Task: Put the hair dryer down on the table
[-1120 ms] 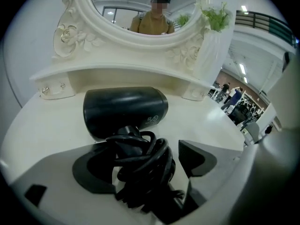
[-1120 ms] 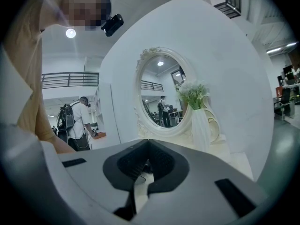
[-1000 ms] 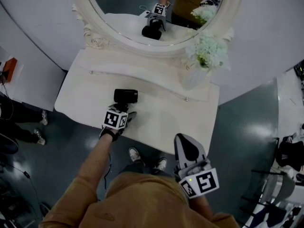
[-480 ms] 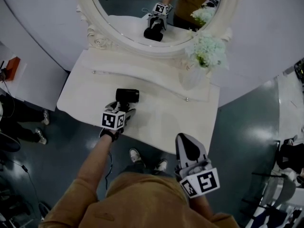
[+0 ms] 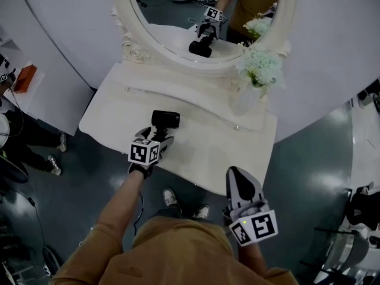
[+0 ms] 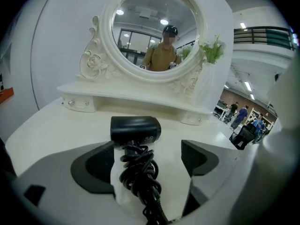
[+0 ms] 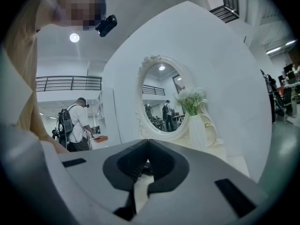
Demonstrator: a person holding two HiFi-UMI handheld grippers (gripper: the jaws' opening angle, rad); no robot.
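Note:
The black hair dryer (image 5: 165, 119) lies on the white dressing table (image 5: 208, 153), its barrel toward the mirror and its cord-wrapped handle (image 6: 138, 172) pointing back at me. My left gripper (image 5: 159, 141) hangs just above and behind it, tilted downward. Its jaws have just been opening and now stand wide. In the left gripper view the handle lies between the fingers of the left gripper (image 6: 149, 159), and neither pad touches it. My right gripper (image 5: 240, 183) is held off the table's front right edge. In the right gripper view its jaws (image 7: 149, 165) are shut with nothing in them.
An oval white-framed mirror (image 5: 178, 22) stands at the table's back and reflects the dryer and gripper. A vase of pale flowers (image 5: 259, 70) stands at the back right. A person's legs (image 5: 29, 138) show on the dark floor at left, and my own shoes (image 5: 169, 196) show below the table edge.
The left gripper has lifted and drawn back a little from the hair dryer, which stays lying on the table. The right gripper has hardly moved.

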